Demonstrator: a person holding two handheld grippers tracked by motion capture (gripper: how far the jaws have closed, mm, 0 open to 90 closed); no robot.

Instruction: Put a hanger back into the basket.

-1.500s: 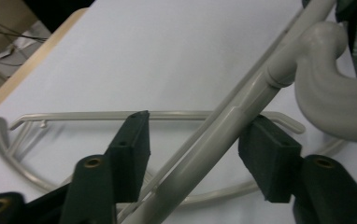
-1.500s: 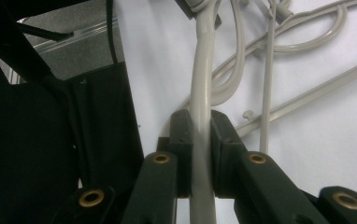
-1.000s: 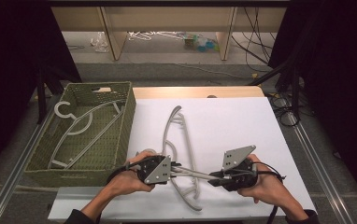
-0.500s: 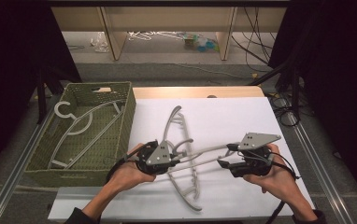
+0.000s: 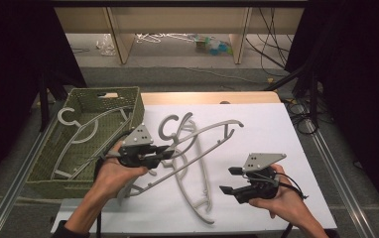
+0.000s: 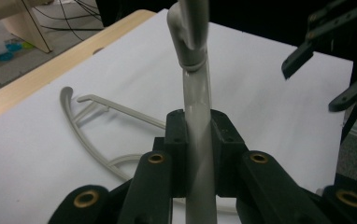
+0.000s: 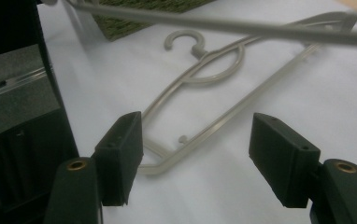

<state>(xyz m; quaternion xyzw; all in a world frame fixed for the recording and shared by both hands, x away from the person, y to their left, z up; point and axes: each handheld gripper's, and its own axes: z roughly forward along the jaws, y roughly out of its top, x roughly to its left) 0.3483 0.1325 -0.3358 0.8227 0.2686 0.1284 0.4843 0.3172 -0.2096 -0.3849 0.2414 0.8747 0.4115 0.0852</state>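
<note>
My left gripper [image 5: 165, 152] is shut on the bar of a grey plastic hanger [image 5: 212, 133], which it holds tilted above the white table [image 5: 277, 139]. In the left gripper view the jaws [image 6: 197, 126] clamp that hanger bar [image 6: 196, 88], which rises straight ahead. A second grey hanger [image 5: 195, 186] lies flat on the table beneath it. My right gripper [image 5: 226, 180] hovers open near the front right, holding nothing. In the right gripper view my open gripper [image 7: 195, 154] faces the lying hanger [image 7: 200, 79], and the held hanger's bar [image 7: 214, 21] crosses the top.
A green woven basket [image 5: 53, 148] stands at the table's left side with a grey hanger [image 5: 86, 131] inside; its corner [image 7: 139, 14] appears in the right gripper view. The right gripper [image 6: 326, 60] appears far off in the left gripper view. A wooden edge [image 5: 207, 97] borders the far side.
The right gripper has let go of the hanger, opened and drawn back to the front right. The left gripper has carried the hanger up and leftward, nearer the basket.
</note>
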